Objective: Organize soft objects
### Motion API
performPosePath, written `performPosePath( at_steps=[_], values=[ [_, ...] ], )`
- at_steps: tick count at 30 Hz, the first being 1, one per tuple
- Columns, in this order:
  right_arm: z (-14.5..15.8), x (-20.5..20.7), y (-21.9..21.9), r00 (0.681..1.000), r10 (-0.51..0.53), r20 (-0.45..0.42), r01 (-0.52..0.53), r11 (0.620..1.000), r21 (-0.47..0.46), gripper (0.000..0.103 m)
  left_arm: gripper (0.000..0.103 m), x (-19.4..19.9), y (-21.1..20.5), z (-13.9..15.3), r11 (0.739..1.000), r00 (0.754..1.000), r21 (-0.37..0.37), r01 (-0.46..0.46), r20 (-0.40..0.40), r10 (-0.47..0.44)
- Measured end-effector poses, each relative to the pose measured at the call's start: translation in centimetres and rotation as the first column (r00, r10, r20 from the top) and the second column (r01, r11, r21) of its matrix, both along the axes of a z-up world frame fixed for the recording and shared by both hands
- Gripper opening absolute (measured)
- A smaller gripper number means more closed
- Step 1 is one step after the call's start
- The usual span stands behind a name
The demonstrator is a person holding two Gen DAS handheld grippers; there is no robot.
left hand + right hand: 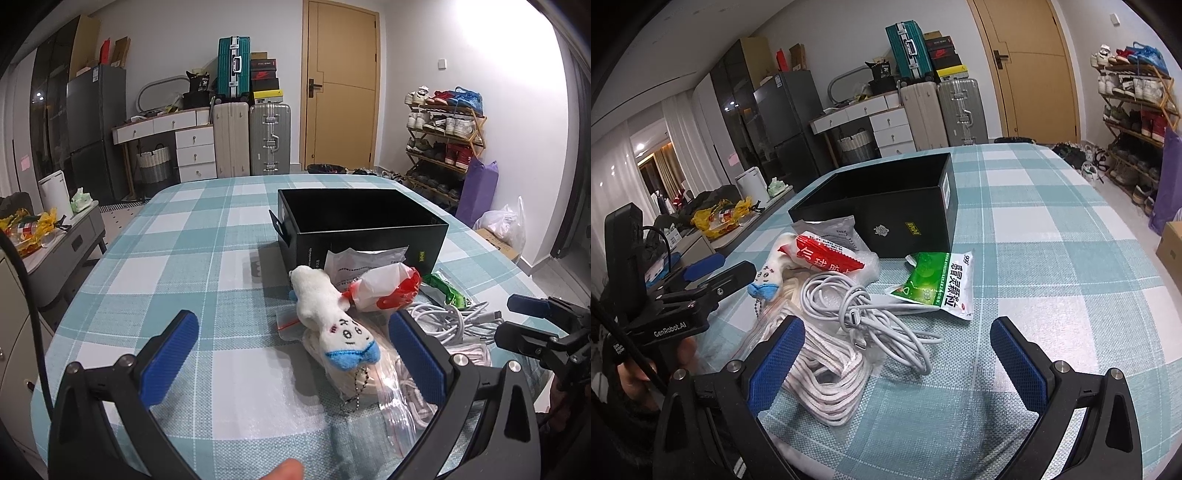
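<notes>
The left claw (pixel 293 354) hangs spread wide over the checked worktop (pixel 184 236), gripping nothing. Between its blue pads (pixel 168 360), nearer the right one, lies a white plush toy (pixel 325 310) with a blue collar and a bead chain, resting on a clear zip bag (pixel 373 387). Just beyond the plush sits a red-and-white packet (pixel 384 288), and past that an open black box (pixel 362 221).

The right claw (pixel 897 354) is also wide apart and holds nothing. A coil of white rope (pixel 827 373) lies against its left pad, with a white charging cable (pixel 871 314) just ahead of it. A green medicine sachet (pixel 938 284) lies ahead between the fingers, touching the black box's near corner. The left claw shows far to its left, beside the plush.
</notes>
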State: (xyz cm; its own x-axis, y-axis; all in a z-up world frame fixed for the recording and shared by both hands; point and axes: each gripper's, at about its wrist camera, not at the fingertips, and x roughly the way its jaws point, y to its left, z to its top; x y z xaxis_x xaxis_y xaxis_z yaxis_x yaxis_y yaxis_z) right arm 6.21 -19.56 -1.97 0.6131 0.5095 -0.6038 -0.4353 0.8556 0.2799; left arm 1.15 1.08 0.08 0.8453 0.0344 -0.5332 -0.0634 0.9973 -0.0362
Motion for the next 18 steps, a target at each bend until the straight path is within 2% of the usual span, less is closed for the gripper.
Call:
performPosePath(
  at_steps=[8,18],
  values=[
    [-0.5,0.8,0.8,0.999,-0.016,-0.032,0.015,1.0,-0.021,0.101,0.103,0.8,0.0,-0.1,1.0,1.0,0.018,-0.005,-0.028,0.006],
    [-1.4,1.9,1.6,0.994,-0.001,-0.107,0.004,1.0,0.029,0.089,0.103,1.7,0.2,-0.4,1.0,0.999,0.002,0.005,-0.054,-0.005]
  ],
)
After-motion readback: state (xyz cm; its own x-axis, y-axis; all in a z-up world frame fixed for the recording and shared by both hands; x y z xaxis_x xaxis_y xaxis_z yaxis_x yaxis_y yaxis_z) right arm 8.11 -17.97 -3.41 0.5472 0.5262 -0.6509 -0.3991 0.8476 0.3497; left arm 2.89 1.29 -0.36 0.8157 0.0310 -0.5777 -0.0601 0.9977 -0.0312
